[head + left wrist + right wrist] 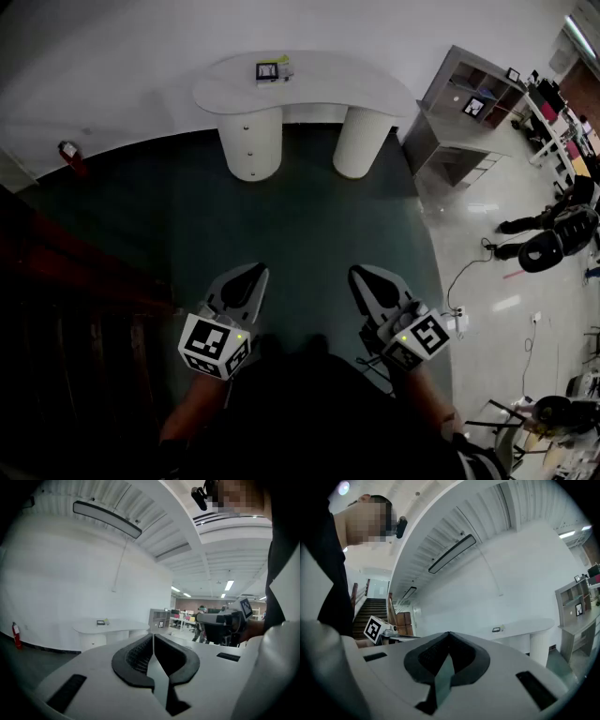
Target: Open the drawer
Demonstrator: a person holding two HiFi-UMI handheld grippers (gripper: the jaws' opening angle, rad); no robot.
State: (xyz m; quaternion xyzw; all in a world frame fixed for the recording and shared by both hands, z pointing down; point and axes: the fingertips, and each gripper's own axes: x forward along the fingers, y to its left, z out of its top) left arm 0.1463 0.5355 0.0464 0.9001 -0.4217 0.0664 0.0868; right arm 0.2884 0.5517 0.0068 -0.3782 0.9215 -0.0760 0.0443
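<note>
A white curved desk (300,84) stands against the far wall on two round pedestals. Its left pedestal (250,142) carries small knobs down its front, as drawers would. The desk also shows far off in the left gripper view (108,627) and in the right gripper view (520,627). My left gripper (257,272) and right gripper (358,273) hang side by side close to my body, well short of the desk. Both are shut with nothing between the jaws, as the left gripper view (153,636) and right gripper view (448,634) show.
Dark green floor (300,225) stretches between me and the desk. A dark wooden staircase (66,319) runs along the left, with a red fire extinguisher (68,152) by the wall. A grey shelf unit (459,112) stands right of the desk, with office chairs (553,239) and cables beyond.
</note>
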